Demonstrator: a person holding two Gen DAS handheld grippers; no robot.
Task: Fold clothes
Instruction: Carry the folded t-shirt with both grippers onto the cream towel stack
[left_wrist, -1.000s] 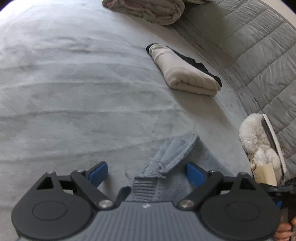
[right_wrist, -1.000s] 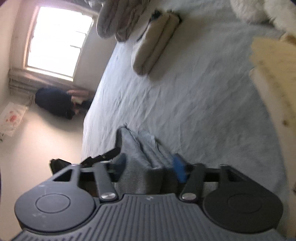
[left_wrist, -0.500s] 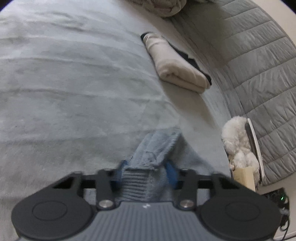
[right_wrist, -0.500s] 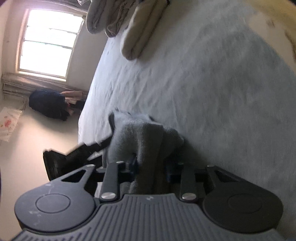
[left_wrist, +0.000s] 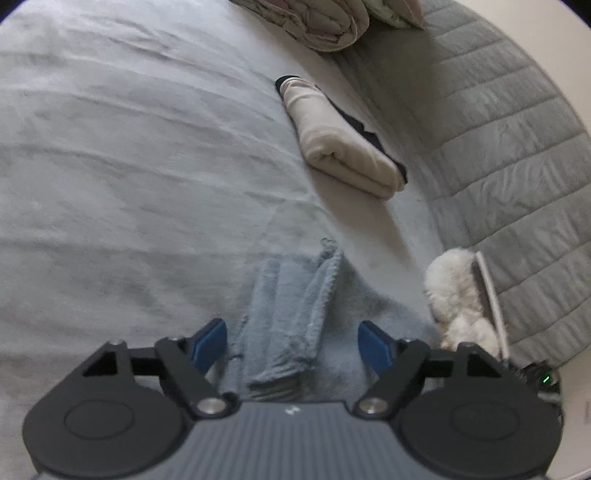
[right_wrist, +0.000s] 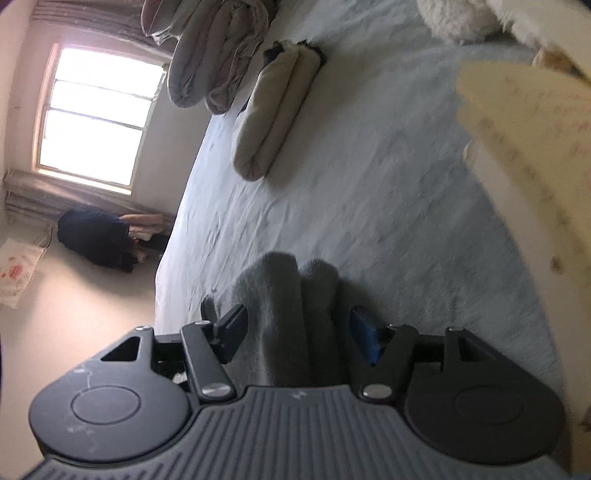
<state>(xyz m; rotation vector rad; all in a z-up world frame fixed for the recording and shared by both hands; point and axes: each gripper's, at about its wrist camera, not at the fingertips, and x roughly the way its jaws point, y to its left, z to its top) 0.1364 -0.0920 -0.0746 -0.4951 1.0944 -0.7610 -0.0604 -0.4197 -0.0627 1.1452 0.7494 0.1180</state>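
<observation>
The blue-grey knit sweater (left_wrist: 295, 317) lies bunched on the grey bed (left_wrist: 129, 166), and both grippers are right over it. In the left wrist view the left gripper (left_wrist: 291, 341) has just been opening: its blue fingers (left_wrist: 208, 341) stand apart on either side of a ribbed fold of the knit, neither pad pressing it. The fold's long axis runs straight ahead between the fingers, away from the camera. In the right wrist view the right gripper (right_wrist: 301, 336) has likewise just been opening, and a rounded hump of the same sweater (right_wrist: 284, 306) sits in the gap; its fingers (right_wrist: 364, 339) appear to stand clear of the cloth, though blur makes that uncertain. Neither hand looks nearer than the other. A folded beige garment (left_wrist: 340, 147) rests well apart, toward the quilted headboard (left_wrist: 498, 147)
</observation>
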